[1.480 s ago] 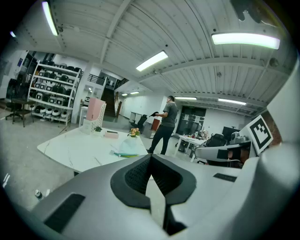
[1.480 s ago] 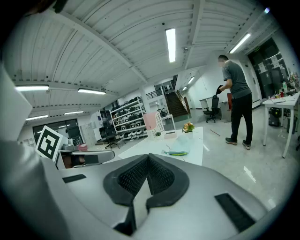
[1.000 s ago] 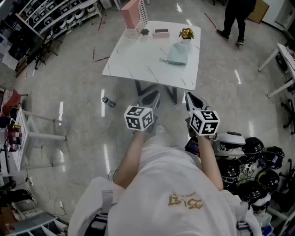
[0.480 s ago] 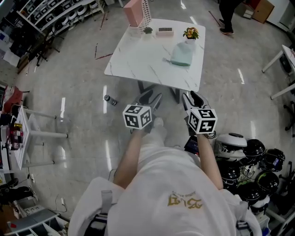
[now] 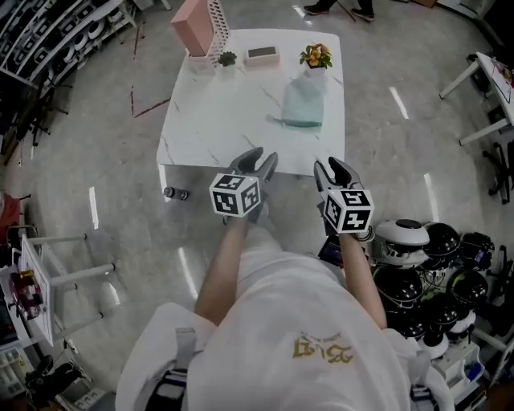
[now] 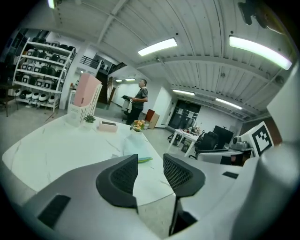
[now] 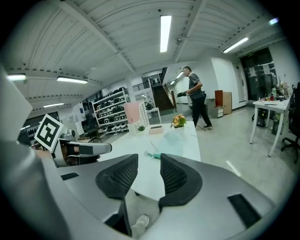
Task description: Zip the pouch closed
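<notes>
Table (image 5: 210, 120), white marble top, taken as landmark.
Pouch (image 5: 303, 104): pale green, flat on the table's far right part, just before the potted flowers (image 5: 316, 56).
Pink box (image 5: 193, 24): at the table's far left corner.
My left gripper (image 5: 261, 159): at the table's near edge. Jaws apart, just opened, then drawn in slightly, nothing between them.
My right gripper (image 5: 333, 168): by the table's near right corner. Jaws wide, just opened, empty.

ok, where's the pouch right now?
Head view: the pouch lies on the right half of the table, just this side of the flower pot near the far edge.
</notes>
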Demonstrator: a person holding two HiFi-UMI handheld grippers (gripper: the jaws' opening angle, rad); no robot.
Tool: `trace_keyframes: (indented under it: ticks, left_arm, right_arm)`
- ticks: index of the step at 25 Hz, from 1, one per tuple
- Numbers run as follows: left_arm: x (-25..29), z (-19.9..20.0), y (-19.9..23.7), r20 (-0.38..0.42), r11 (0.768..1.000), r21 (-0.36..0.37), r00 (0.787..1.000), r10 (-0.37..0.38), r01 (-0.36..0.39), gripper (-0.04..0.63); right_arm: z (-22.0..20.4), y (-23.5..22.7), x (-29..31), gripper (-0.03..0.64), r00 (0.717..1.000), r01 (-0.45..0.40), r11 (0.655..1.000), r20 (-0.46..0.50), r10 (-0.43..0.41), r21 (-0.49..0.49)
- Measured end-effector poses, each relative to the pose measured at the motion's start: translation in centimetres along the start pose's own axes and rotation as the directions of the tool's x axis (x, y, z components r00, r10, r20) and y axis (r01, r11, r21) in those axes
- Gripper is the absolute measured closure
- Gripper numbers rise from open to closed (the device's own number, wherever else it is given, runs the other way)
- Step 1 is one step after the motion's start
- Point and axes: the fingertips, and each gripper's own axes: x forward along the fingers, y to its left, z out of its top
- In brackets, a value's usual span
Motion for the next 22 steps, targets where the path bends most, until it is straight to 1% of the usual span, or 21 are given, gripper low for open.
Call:
trace_keyframes:
  ticks: [3, 8, 10, 12, 14, 16, 19, 22]
  left_arm:
    - [3.1, 0.8, 2.7, -0.07, 0.999, 0.02, 0.996, -0.047, 0.049, 0.41]
    - [7.0, 1.2, 7.1, -0.16, 0.995, 0.027, 0.983, -0.094, 0.099, 0.411]
    - [8.6, 1.3, 8.6, -0.2, 0.991, 0.07, 0.975, -0.101, 0.117, 0.418]
    - [10.0, 1.1, 9.8, -0.255, 0.979, 0.145, 0.961, -0.104, 0.144, 0.425]
    - [11.5, 0.7, 10.5, -0.313, 0.959, 0.211, 0.942, -0.118, 0.19, 0.426]
    - [13.0, 0.4, 11.1, -0.368, 0.933, 0.267, 0.92, -0.133, 0.242, 0.426]
    - [14.8, -0.1, 11.6, -0.441, 0.876, 0.358, 0.886, -0.148, 0.324, 0.426]
    - [16.1, -1.0, 11.9, -0.5, 0.825, 0.4, 0.849, -0.17, 0.4, 0.426]
  right_arm:
    - [0.4, -0.6, 3.1, 0.468, 0.998, 0.065, 0.998, -0.028, -0.065, 0.018]
    - [0.2, -1.3, 7.6, 0.468, 0.986, 0.142, 0.988, -0.097, -0.136, 0.053]
    - [0.0, -1.5, 9.2, 0.468, 0.98, 0.168, 0.984, -0.123, -0.159, 0.066]
    - [-0.6, -1.7, 10.7, 0.468, 0.971, 0.197, 0.977, -0.154, -0.183, 0.082]
    - [-1.3, -2.0, 12.1, 0.468, 0.962, 0.222, 0.971, -0.183, -0.203, 0.089]
    - [-1.8, -2.1, 13.7, 0.468, 0.955, 0.237, 0.967, -0.206, -0.214, 0.097]
    - [-2.8, -2.1, 15.6, 0.469, 0.945, 0.256, 0.96, -0.238, -0.225, 0.109]
    - [-3.8, -2.0, 16.8, 0.469, 0.935, 0.271, 0.956, -0.266, -0.234, 0.113]
